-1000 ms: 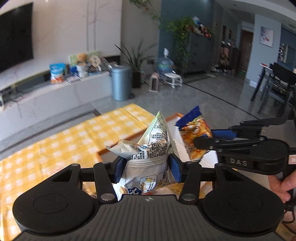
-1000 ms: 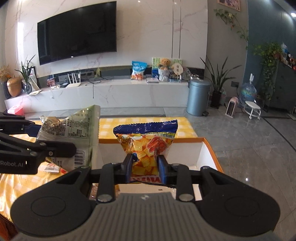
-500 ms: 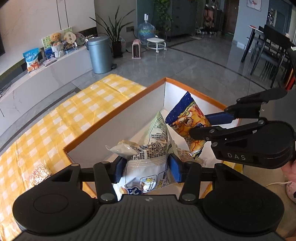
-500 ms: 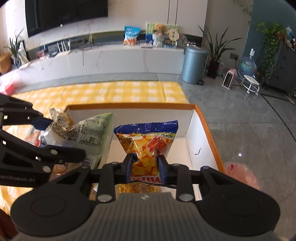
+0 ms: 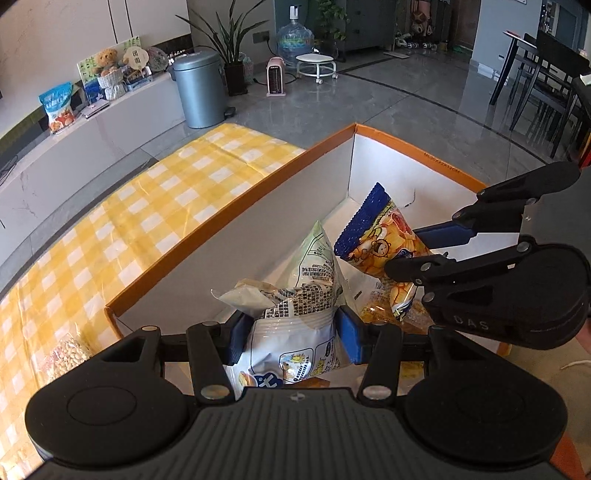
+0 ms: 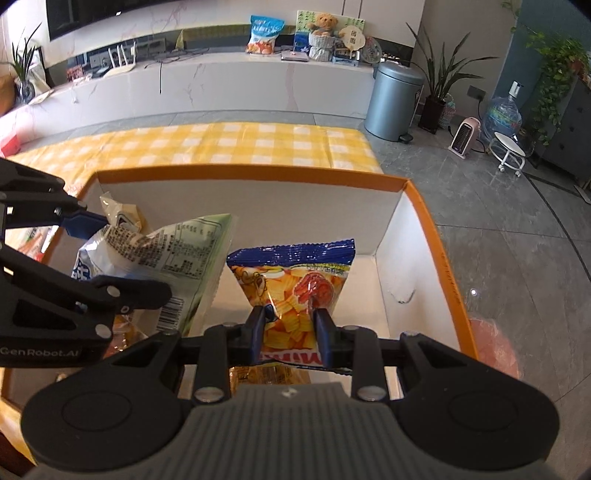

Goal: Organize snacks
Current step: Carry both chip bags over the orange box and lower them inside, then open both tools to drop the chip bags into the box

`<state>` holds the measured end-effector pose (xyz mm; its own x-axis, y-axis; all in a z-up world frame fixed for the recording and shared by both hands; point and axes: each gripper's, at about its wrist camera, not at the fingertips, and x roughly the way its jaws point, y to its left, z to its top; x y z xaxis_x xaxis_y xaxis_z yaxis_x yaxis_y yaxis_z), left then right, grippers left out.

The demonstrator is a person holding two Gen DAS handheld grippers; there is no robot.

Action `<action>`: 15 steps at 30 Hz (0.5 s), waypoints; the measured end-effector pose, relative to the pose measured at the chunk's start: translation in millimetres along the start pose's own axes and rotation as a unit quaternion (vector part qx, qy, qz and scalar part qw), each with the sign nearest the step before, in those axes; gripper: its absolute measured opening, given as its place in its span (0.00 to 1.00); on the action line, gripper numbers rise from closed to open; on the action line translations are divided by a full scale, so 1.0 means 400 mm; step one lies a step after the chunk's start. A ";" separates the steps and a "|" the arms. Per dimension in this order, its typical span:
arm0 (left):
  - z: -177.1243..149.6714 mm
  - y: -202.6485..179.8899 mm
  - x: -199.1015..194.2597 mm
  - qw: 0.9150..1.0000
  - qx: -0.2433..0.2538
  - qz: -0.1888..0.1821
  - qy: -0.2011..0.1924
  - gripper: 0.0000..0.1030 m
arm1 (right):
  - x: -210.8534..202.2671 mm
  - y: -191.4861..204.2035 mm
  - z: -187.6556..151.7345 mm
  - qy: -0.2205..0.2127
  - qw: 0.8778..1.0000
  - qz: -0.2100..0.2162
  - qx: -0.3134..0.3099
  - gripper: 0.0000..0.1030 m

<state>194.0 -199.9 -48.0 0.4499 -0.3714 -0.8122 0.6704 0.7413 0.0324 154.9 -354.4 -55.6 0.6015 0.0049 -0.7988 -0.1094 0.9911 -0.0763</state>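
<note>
The black two-finger left gripper (image 5: 291, 334) angles steeply downward, its blue pads clamped on a white-and-green bag; the matching right gripper (image 6: 290, 328) tilts likewise just beside it, pinching an orange, blue-topped packet

Tablecloth (image 5: 155, 206) yellow-white check; box (image 6: 258, 173) rim orange, walls white; bin (image 5: 199, 92) grey-blue.

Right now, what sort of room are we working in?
Most likely a home living room: a wall-mounted TV above a long marble console, potted plants, and a dining table with chairs beyond.
</note>
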 end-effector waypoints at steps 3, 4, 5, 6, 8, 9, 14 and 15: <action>-0.001 -0.002 0.014 1.000 0.006 0.005 0.007 0.56 | 0.028 0.005 0.000 0.011 1.000 -0.003 -0.007 0.27; -0.003 -0.003 0.019 1.000 0.008 0.008 0.008 0.56 | 0.037 0.005 -0.001 0.015 1.000 -0.003 -0.006 0.27; -0.005 -0.001 0.022 1.000 0.007 0.008 0.009 0.57 | 0.043 0.007 -0.002 0.016 1.000 -0.004 -0.007 0.27; -0.007 0.000 0.027 1.000 0.003 0.005 0.010 0.57 | 0.048 0.008 -0.002 0.018 1.000 -0.006 -0.009 0.27; -0.014 0.003 0.035 1.000 -0.002 -0.002 0.015 0.57 | 0.057 0.013 -0.003 0.023 1.000 -0.007 -0.012 0.28; -0.016 0.002 0.038 1.000 0.000 -0.001 0.017 0.57 | 0.060 0.014 -0.004 0.025 1.000 -0.008 -0.014 0.28; -0.019 -0.002 0.040 1.000 0.002 0.002 0.016 0.61 | 0.070 0.021 -0.004 0.029 0.999 -0.017 -0.021 0.32; -0.019 -0.001 0.037 1.000 0.002 0.003 0.014 0.63 | 0.070 0.022 -0.003 0.031 0.999 -0.018 -0.021 0.33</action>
<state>196.0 -201.3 -64.7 0.4374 -0.3515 -0.8278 0.6698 0.7415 0.0391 169.7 -345.8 -79.4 0.5563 -0.0401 -0.8300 -0.1223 0.9840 -0.1295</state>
